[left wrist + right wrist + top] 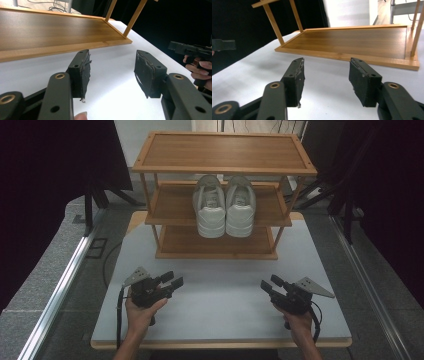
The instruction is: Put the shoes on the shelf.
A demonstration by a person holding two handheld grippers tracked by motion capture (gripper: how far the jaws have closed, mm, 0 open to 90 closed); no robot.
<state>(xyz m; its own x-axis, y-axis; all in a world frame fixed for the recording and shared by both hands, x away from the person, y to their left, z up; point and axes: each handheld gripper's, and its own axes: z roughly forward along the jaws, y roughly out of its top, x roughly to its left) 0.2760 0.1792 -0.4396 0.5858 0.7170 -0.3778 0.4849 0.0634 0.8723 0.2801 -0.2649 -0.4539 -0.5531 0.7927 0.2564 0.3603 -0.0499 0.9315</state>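
Observation:
A pair of white sneakers (224,206) stands side by side on the middle shelf of a three-tier wooden rack (223,151), heels toward me. My left gripper (175,279) rests low over the white table at front left, open with nothing between its jaws. At front right, my right gripper (270,283) is likewise open and holding nothing. In the left gripper view the open gripper (112,72) faces the rack's bottom shelf (50,32), with the other gripper (190,50) at the right edge. In the right gripper view the gripper (325,77) faces the bottom shelf (352,41).
The rack stands at the far half of the white table (220,305). Black curtains hang on both sides. A metal rail (60,290) runs along the floor at the left, another rail (370,285) at the right. Cables trail from both grippers.

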